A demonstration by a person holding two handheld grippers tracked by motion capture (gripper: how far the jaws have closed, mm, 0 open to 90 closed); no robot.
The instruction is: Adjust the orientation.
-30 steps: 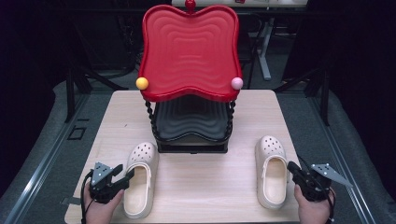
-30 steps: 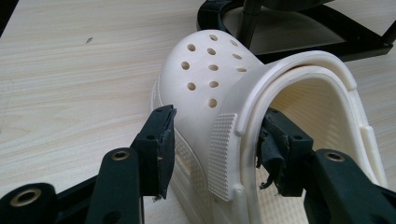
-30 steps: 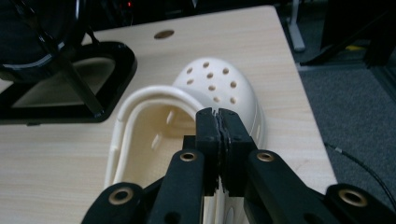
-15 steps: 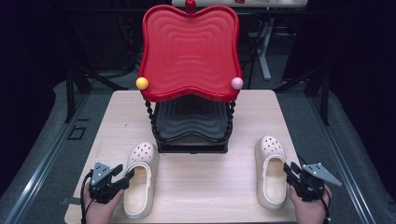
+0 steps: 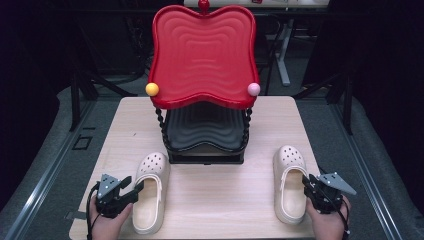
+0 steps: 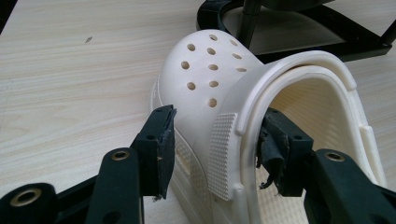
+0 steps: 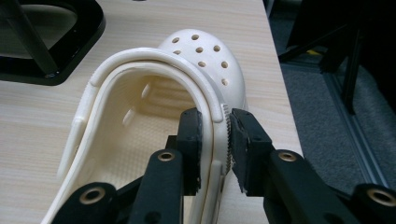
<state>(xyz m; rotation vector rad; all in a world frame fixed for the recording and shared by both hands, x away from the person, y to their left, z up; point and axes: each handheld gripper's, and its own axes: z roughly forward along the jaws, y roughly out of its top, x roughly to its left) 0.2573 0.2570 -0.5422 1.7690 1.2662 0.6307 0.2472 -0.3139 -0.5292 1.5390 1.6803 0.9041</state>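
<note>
Two cream perforated clogs lie on the wooden table, toes pointing away from me. My left gripper [image 5: 131, 191] is at the left clog [image 5: 148, 192]. In the left gripper view it [image 6: 215, 145] stands open and straddles the side wall of that clog [image 6: 210, 79], one jaw outside and one inside the opening. My right gripper [image 5: 307, 186] is at the right clog [image 5: 289, 182]. In the right gripper view it [image 7: 215, 142] is shut on the side rim of this clog [image 7: 198, 51], with both pads pressed against the wall.
A two-tier rack stands at the table's middle back, with a red wavy tray [image 5: 202, 55] on top and a black shelf [image 5: 205, 131] below. Its black base [image 7: 56, 42] lies just beyond the clogs. The table's right edge [image 5: 310, 145] runs close to the right clog.
My right gripper has moved left and forward onto the right clog and shut on its rim. The left gripper and both clogs have stayed in place.
</note>
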